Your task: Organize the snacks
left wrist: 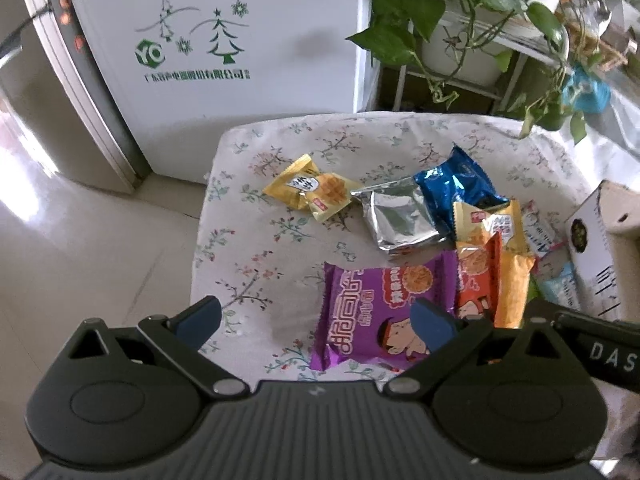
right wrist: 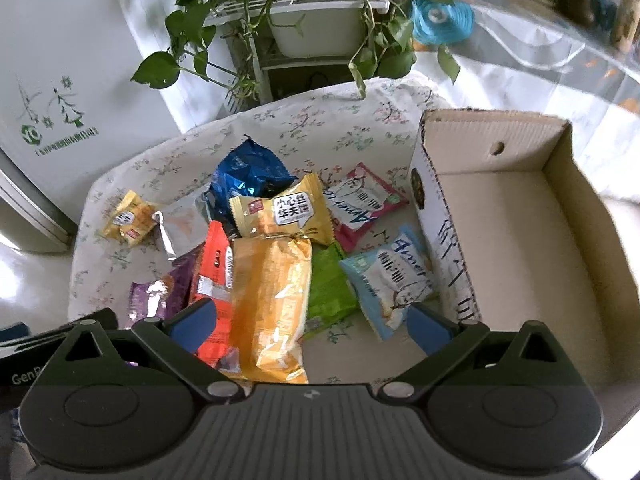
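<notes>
Several snack packets lie on a floral cloth (left wrist: 256,240). My left gripper (left wrist: 316,322) is open and empty, above the near edge, with a purple packet (left wrist: 380,304) under its right finger. Beyond lie a small yellow packet (left wrist: 308,192), a silver packet (left wrist: 396,220) and a blue packet (left wrist: 456,184). My right gripper (right wrist: 314,326) is open and empty over a long orange-yellow packet (right wrist: 272,304), with a red packet (right wrist: 214,276), green packet (right wrist: 330,284) and light blue packet (right wrist: 390,276) beside it. An empty cardboard box (right wrist: 516,240) stands at the right.
A white fridge (left wrist: 224,40) stands behind the cloth at the left. A plant rack with trailing leaves (right wrist: 304,20) stands behind the middle. A pink packet (right wrist: 364,200) and a yellow packet (right wrist: 288,212) lie near the box. The floor (left wrist: 80,248) lies to the left.
</notes>
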Demonstrator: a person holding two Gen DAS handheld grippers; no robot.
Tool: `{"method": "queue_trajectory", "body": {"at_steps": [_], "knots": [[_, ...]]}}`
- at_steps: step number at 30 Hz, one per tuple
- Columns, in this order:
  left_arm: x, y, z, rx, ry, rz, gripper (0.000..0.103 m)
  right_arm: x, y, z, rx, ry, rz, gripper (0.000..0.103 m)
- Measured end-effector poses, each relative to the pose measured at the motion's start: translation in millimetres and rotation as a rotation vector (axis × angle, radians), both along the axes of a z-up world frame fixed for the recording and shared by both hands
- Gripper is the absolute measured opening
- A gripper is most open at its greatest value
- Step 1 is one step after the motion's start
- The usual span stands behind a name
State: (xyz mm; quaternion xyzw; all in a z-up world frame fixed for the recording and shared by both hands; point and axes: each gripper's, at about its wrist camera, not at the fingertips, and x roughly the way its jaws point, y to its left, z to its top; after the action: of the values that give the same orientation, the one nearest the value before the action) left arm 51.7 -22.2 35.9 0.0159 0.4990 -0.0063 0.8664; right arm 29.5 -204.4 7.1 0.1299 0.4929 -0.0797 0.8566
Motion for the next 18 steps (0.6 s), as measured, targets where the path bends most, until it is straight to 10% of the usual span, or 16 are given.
{"method": "queue_trajectory", "body": {"at_steps": [9,18], "knots": [[3.3,25.7,1.3,-0.014,-0.009,0.063,0.100,0.8,-0.4,-0.9,0.153,-0.025,0.008,0.097],[4.4,52.3,-4.5,-0.028,0.012,0.104,0.100,8.9,13.4,-11.4,0.281,-0.040,0.044,0.068]]}}
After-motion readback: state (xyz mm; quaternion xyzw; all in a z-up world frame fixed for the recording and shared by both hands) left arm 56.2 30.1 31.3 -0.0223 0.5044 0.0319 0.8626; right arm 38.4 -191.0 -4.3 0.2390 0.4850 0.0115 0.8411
